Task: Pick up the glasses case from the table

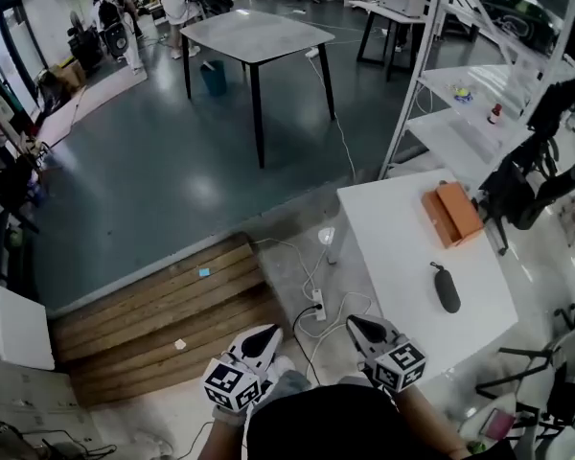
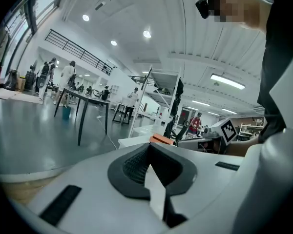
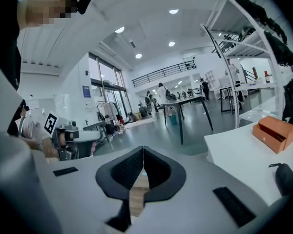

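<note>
Left gripper: your left gripper [image 1: 264,335] has its jaws closed together, tips meeting, with nothing between them [image 2: 149,146]. It sits at 6 o'clock in the head view, close to your body.
Right gripper: your right gripper [image 1: 360,327] is also closed and empty, its pads meeting at the tip [image 3: 143,149]. It is just beside the left one, at its 3 o'clock, near the front edge of the tabletop.
Glasses case: the dark oval glasses case [image 1: 447,287] lies flat on the white tabletop [image 1: 388,242], at about 2 o'clock from your right gripper and apart from it. In the right gripper view it shows at the far right edge, at 4 o'clock [image 3: 285,177].
Orange box: an orange box [image 1: 452,213] rests on the same tabletop at 12 o'clock from the case, not touching it. You see it in the right gripper view at 3 o'clock [image 3: 275,133] and in the left gripper view just above the jaws [image 2: 161,139].
Floor: a white power strip [image 1: 318,305] with cables lies on the floor at 12 o'clock from your grippers. Wooden planks [image 1: 153,305] are at 10 o'clock.
Room: a grey table [image 1: 254,34] stands at 11 o'clock, well apart. A white shelf rack [image 1: 460,89] rises at 1 o'clock, behind the tabletop.
</note>
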